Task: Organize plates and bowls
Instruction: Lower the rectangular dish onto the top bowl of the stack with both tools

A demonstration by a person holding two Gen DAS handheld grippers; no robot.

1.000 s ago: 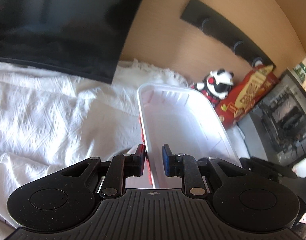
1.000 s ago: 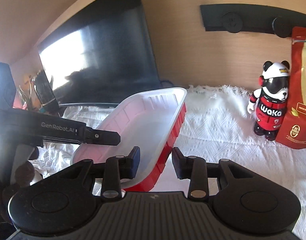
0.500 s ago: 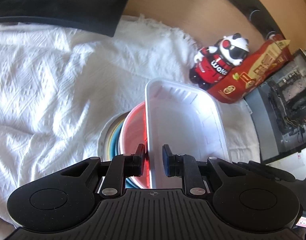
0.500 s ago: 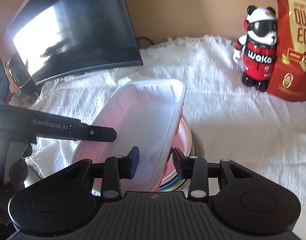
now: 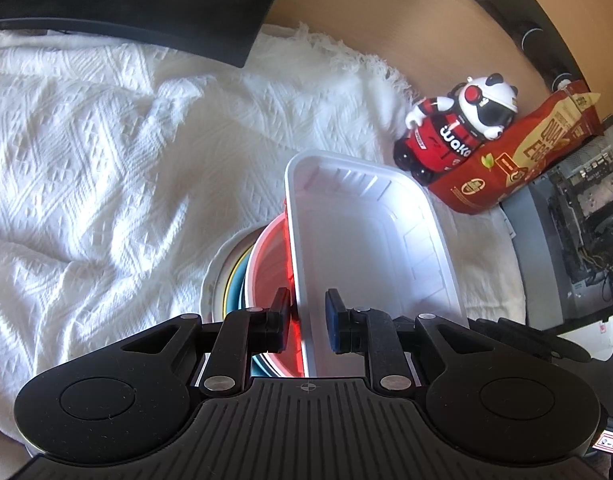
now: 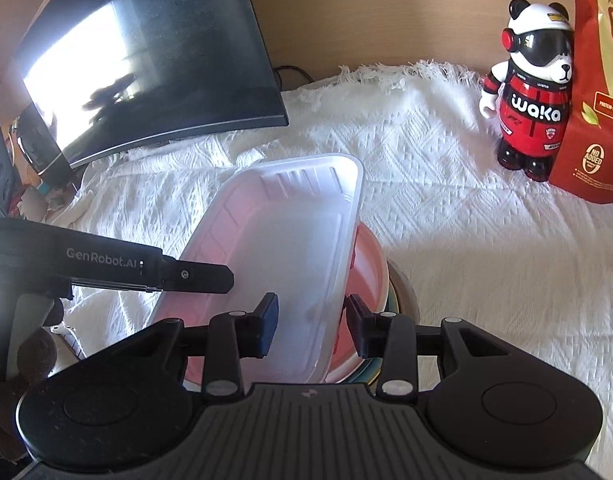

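While our left gripper [image 5: 305, 320] clenches the near left rim of the white tray [image 5: 366, 236], our right gripper [image 6: 310, 326] straddles its right rim, fingers released; the tray sits atop stacked bowls [image 5: 262, 264], near the panda figurine [image 6: 534, 92].

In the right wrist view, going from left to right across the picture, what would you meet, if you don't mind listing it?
Monitor → white tray → stack of bowls → panda figure → red pouch.
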